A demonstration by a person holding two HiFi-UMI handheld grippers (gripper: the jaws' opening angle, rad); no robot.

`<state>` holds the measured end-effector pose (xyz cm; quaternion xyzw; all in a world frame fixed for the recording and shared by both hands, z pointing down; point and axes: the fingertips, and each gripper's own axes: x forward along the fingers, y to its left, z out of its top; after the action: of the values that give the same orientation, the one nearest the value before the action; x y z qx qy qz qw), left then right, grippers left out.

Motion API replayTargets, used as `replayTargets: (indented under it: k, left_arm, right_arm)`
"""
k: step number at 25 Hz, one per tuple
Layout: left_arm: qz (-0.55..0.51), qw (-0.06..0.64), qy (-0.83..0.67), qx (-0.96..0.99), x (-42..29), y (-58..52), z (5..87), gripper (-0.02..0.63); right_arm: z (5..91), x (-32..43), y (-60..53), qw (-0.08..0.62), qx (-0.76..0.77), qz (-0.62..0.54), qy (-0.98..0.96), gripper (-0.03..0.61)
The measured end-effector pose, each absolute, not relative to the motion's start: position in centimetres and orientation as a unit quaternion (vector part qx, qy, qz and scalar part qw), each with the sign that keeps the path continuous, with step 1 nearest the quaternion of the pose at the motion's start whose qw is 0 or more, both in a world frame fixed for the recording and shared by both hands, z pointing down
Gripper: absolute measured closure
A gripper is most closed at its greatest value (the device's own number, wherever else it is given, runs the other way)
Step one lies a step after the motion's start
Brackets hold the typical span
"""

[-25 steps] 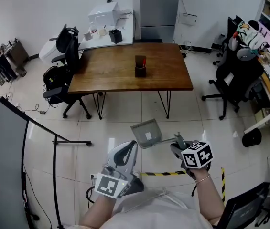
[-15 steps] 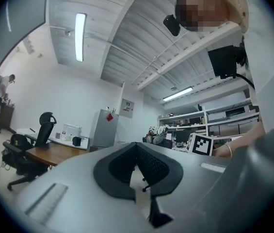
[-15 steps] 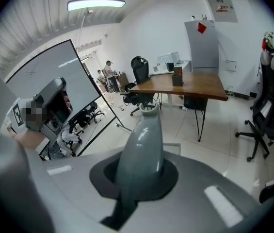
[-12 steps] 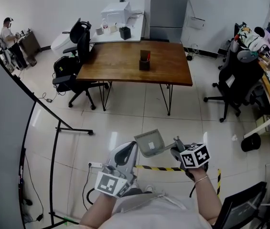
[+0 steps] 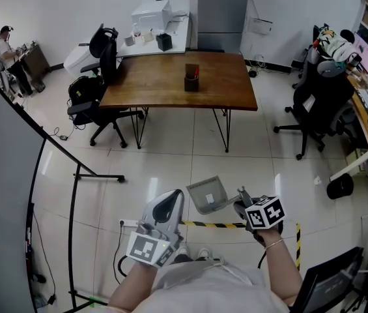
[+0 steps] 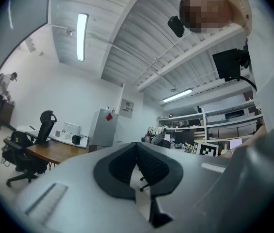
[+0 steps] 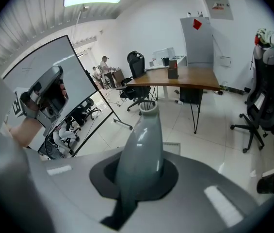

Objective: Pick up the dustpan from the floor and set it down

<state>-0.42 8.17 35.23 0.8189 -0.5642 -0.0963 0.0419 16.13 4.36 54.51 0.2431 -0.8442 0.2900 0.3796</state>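
The grey dustpan [image 5: 207, 194] hangs above the tiled floor, its pan facing up and away from me. My right gripper [image 5: 241, 202] is shut on its handle [image 7: 142, 144], which sticks out between the jaws in the right gripper view, ending in a round hollow tip. My left gripper [image 5: 169, 204] is held beside it on the left, apart from the dustpan. Its jaws are shut with nothing between them [image 6: 137, 149], pointing roughly level at the room.
A strip of yellow-and-black tape [image 5: 217, 225] runs across the floor under my hands. A wooden table [image 5: 177, 87] stands ahead, with black office chairs at its left [image 5: 99, 96] and right [image 5: 320, 103]. A black rack frame [image 5: 73, 194] and a floor cable [image 5: 124, 253] lie to the left.
Both grippers and the dustpan have shifted a little across the floor together; the tape strip now lies nearer my hands. The grip on the handle is unchanged.
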Motion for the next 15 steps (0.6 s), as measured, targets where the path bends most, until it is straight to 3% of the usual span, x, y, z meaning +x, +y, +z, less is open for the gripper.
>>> replayTargets:
  k: [15]
  left_arm:
    - [-0.086,0.046,-0.582,0.808,-3.8,3.4,36.5,0.601]
  right_arm:
    - [57.3,14.4,-0.3,0.389,0.235,0.31,-0.835,0.578]
